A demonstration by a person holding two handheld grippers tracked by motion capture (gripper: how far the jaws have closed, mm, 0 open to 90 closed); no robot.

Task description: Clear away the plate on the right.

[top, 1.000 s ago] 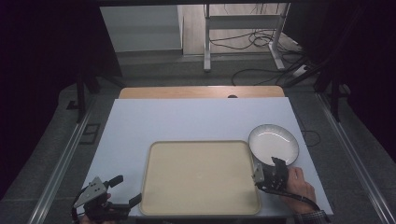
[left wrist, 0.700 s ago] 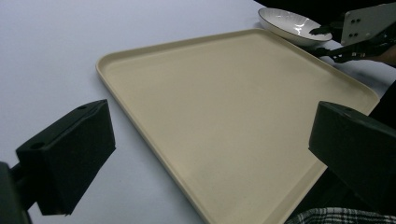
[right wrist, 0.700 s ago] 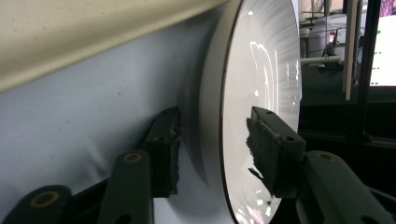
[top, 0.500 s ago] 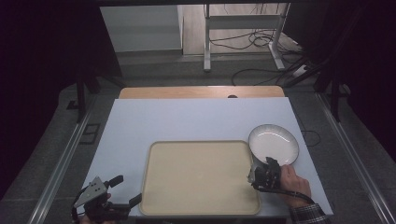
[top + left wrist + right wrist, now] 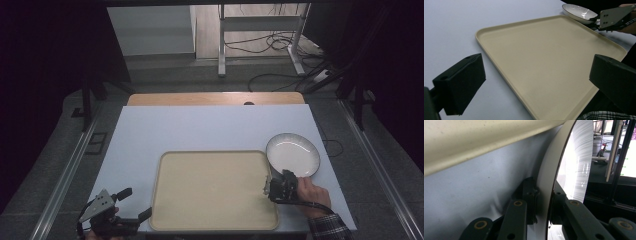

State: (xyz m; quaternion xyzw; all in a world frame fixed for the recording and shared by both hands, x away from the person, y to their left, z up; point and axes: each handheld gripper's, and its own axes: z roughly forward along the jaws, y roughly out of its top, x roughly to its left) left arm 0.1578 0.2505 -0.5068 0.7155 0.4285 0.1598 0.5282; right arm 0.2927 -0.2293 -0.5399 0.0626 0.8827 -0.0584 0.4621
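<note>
Between the two black jaws of the right gripper [image 5: 281, 186] sits the near rim of a white plate [image 5: 293, 154]; in the right gripper view the jaws are closed down on that rim [image 5: 543, 202], one on the underside and one on the glossy upper face. The plate is tilted, its held edge lifted and its far side lower toward the white table [image 5: 210, 127]. It has a dark, thin edge line and nothing lies in it. The hand [image 5: 311, 192] gripping the tool comes in from just behind it, with a checked sleeve [image 5: 327, 227] cut off at the bottom of the high view.

Just beside this gripper, on its inner side, runs the raised rim of a beige tray [image 5: 213, 189], whose right edge lies close under the plate's near edge; whether the two touch I cannot tell. The tray is bare inside, a plain flat bed with rounded corners.

Well apart, past the tray's opposite near corner, the left gripper [image 5: 134, 205] hangs at the table's front edge with its jaws spread wide and nothing between them. From the left gripper view the tray [image 5: 554, 62] stretches away, with the plate [image 5: 579, 12] and the grey three-cornered plate of the right gripper [image 5: 615, 16] at its far corner. The hand under the left gripper is mostly hidden.
</note>
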